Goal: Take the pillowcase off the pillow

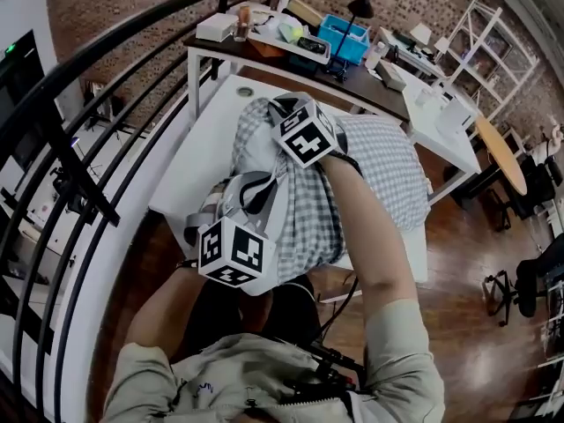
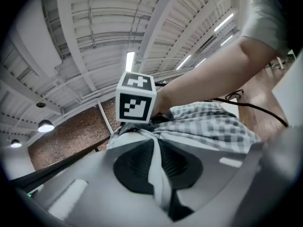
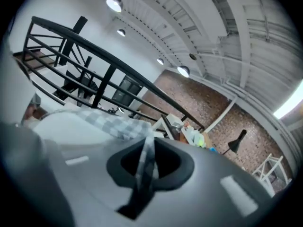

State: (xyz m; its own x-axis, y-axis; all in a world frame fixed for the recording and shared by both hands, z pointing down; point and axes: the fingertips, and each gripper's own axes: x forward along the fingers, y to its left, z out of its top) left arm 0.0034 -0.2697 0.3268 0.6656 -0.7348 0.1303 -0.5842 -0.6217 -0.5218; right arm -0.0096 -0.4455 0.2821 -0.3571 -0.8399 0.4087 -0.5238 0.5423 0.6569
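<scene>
A pillow in a grey-and-white checked pillowcase (image 1: 379, 174) lies on a white table (image 1: 198, 148). My left gripper (image 1: 254, 188) is at the pillow's near end. Its jaws (image 2: 155, 167) are shut on a pale, plain fold that looks like the white pillow (image 2: 124, 132) itself. The checked pillowcase (image 2: 208, 122) bunches just past them. My right gripper (image 1: 280, 111) is at the far left corner. In its own view the right gripper (image 3: 143, 167) is shut on a thin strip of the checked pillowcase (image 3: 102, 119). The fabric hides the fingertips of both.
A black stair railing (image 1: 97, 104) curves along the left. Behind the table stands a dark desk (image 1: 370, 82) with a blue bin (image 1: 344, 38), a black lamp (image 1: 357, 7) and clutter. A white shelf (image 1: 489, 42) and a chair (image 1: 529, 289) are at the right on wooden floor.
</scene>
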